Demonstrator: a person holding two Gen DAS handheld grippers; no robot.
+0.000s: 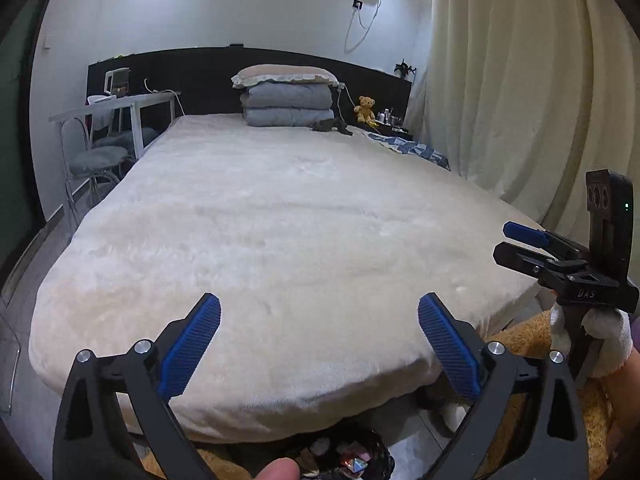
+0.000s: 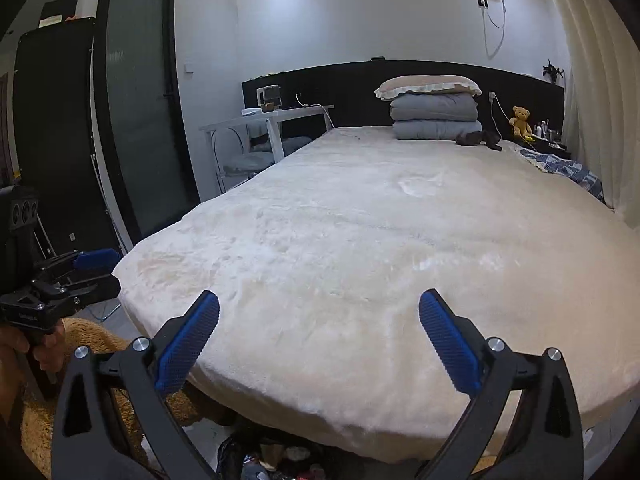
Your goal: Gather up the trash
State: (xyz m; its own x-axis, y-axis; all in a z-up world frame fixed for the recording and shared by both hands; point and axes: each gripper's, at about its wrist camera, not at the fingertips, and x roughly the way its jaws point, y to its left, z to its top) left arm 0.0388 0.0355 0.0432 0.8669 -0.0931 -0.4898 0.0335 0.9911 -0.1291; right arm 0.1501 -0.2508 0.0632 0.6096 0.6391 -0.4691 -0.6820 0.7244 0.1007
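Trash bag point(image 1: 352, 460): nearest, below my jaws at the bed's foot; wrappers inside, handy for drops.
Left gripper point(image 1: 320, 344): jaws apart, empty.
Right gripper point(image 2: 319, 342): likewise apart.
Bed point(image 1: 280, 220): farther, I spot no litter.

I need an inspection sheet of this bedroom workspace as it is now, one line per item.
Surface: cream fleece bed cover, smooth, no litter seen on it.
Job's things: dark trash bag on the floor at the bed foot, holding wrappers.
Clutter: dark garment and teddy bear near the folded quilts.
Grippers: left hand-held gripper open, empty; right hand-held gripper open, empty.
Cables: white cord hanging from the wall socket.
Surroundings: white desk, curtain, brown rug.
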